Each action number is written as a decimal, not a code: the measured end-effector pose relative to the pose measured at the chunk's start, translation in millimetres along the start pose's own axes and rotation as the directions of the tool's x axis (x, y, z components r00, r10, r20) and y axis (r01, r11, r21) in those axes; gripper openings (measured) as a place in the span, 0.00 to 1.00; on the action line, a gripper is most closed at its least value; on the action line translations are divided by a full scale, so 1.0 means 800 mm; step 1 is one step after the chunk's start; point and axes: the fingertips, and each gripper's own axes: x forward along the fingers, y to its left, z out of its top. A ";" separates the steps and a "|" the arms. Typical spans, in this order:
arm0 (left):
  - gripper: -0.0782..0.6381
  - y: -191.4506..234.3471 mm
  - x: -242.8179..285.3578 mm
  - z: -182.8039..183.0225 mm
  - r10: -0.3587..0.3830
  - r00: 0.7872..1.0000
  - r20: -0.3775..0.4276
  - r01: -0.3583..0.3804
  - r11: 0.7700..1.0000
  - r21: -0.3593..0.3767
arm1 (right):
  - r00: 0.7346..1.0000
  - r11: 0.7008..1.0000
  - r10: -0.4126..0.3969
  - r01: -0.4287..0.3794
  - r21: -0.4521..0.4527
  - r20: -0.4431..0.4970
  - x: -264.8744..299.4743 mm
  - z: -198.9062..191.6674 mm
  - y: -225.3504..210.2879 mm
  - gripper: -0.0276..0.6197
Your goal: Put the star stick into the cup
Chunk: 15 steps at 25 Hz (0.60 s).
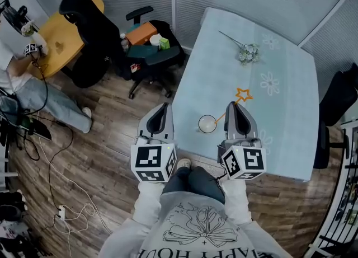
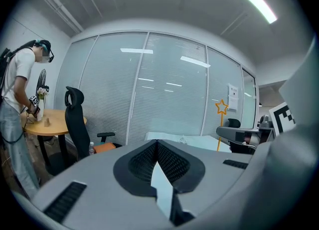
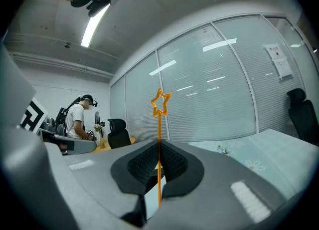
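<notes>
Star stick (image 3: 159, 124) clamped in the right gripper (image 3: 159, 150), its lower tip beside the cup (image 1: 207, 123).

The left gripper (image 2: 157, 143) has its jaws together on nothing, off the table's (image 1: 285, 55) edge. To seat the stick well, I would centre its tip over the cup's round open mouth, lower it inside, then release; so thin a rod may pivot between the ribbed black pads. It is a slim orange shaft topped by an outlined five-point star. The cup is small and pale, on a light blue flower-print cloth.
</notes>
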 end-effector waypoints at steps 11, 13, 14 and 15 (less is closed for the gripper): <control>0.12 -0.008 0.031 -0.029 0.019 0.998 -0.053 -0.020 0.999 -0.024 | 0.997 0.999 0.051 -0.051 0.012 -0.063 0.024 -0.030 -0.017 0.06; 0.12 -0.006 0.035 -0.038 0.026 0.997 -0.069 -0.028 0.999 -0.032 | 0.994 0.997 0.072 -0.071 0.013 -0.079 0.028 -0.039 -0.015 0.06; 0.12 -0.004 0.036 -0.042 0.029 0.997 -0.075 -0.032 0.999 -0.037 | 0.993 0.997 0.081 -0.080 0.015 -0.087 0.030 -0.043 -0.013 0.06; 0.12 -0.003 0.038 -0.045 0.032 0.996 -0.080 -0.036 0.998 -0.042 | 0.991 0.996 0.089 -0.088 0.017 -0.095 0.032 -0.047 -0.012 0.06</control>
